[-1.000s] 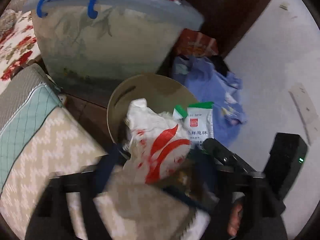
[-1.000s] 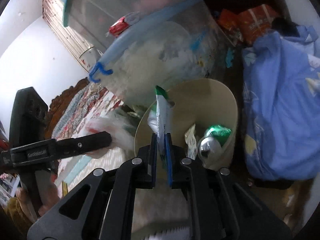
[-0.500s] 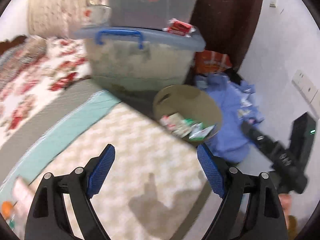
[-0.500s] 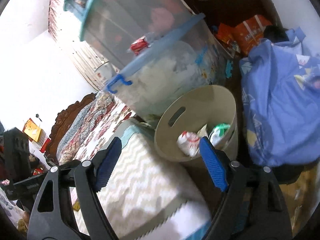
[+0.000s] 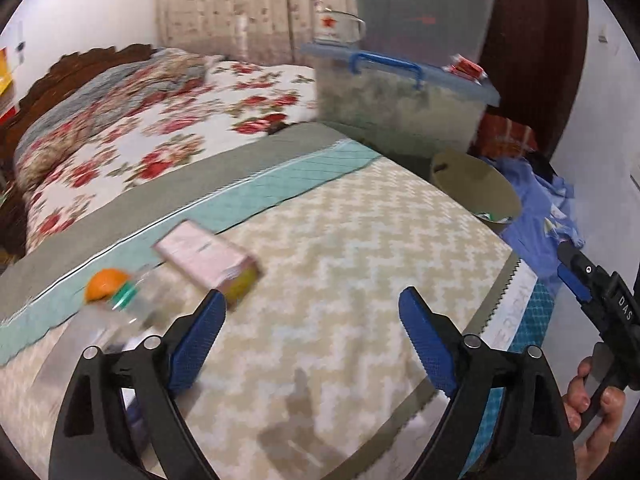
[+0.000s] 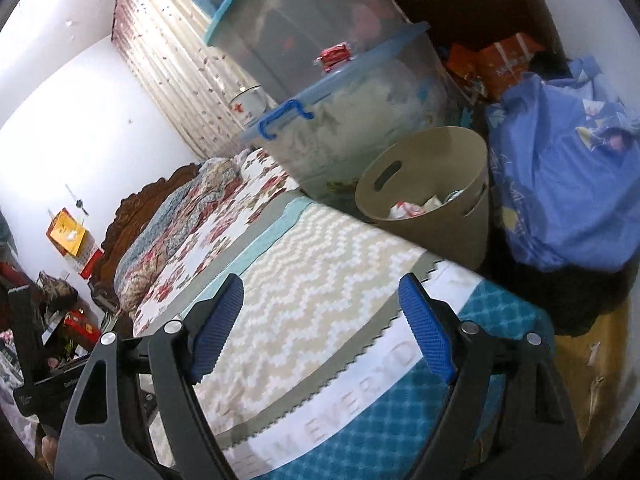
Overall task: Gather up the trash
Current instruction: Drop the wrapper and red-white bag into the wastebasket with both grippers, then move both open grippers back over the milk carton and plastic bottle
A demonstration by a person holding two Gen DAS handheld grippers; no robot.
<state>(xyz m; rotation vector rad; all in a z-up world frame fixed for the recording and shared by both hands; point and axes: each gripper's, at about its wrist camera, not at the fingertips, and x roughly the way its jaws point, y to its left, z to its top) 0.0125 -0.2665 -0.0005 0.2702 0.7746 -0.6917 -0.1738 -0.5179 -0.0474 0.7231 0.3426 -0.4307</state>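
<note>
Left gripper, jaws opening and empty, hovers over the bed, a pink box and what seems a blurred bottle lower left; right gripper gapes empty, bin with wrappers upper right.

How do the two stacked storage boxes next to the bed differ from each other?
The lower storage box has a blue lid with a blue clip handle; the upper storage box has a teal lid and shows no handle. The lower box looks pale and milky inside; the upper box looks darker, with reddish things dimly showing. A red packet lies on the lower box's lid, beside the upper box. Both are translucent plastic.
</note>
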